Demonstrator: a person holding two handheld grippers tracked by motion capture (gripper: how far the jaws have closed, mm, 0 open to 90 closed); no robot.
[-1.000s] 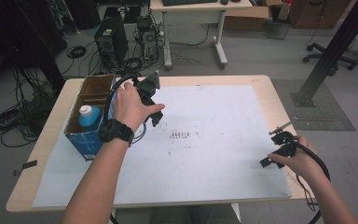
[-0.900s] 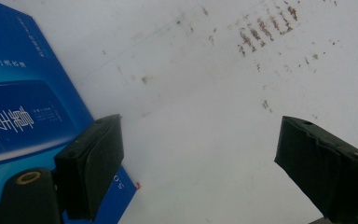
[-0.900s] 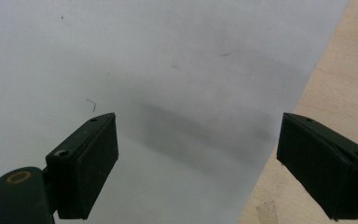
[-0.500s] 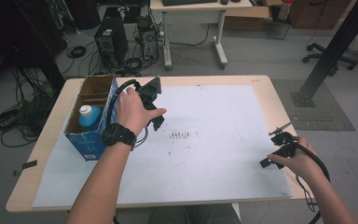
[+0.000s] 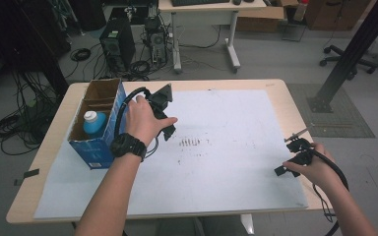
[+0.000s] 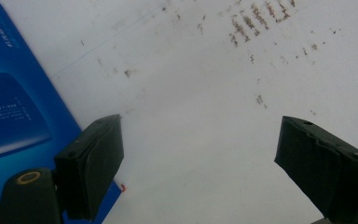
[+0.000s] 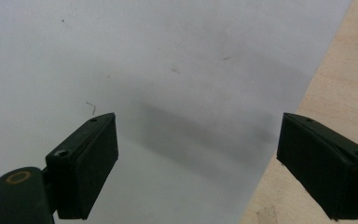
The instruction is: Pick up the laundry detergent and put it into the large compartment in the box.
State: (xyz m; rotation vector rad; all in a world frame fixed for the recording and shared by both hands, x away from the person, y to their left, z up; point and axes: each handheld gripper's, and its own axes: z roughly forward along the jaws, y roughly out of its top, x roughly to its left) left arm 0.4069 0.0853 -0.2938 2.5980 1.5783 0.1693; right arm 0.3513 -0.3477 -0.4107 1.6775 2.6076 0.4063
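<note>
My left gripper hangs over the white sheet, just right of a blue cardboard box. Its own view has the left gripper open, with bare paper between the jaws and the box's blue side at the left. A bottle with a white cap and blue body stands inside the box. My right gripper rests low at the sheet's right edge. The right gripper is open too, over the paper's border and the wooden table.
Rows of small brown marks stain the sheet's middle, also seen as marks beyond the left jaws. The box has an open cardboard top. Cables trail from both grippers. Beyond the table's far edge are computer towers and a desk.
My left hand has shifted very slightly to the right beside the box. The right hand has not moved, and both pairs of jaws stand as before.
</note>
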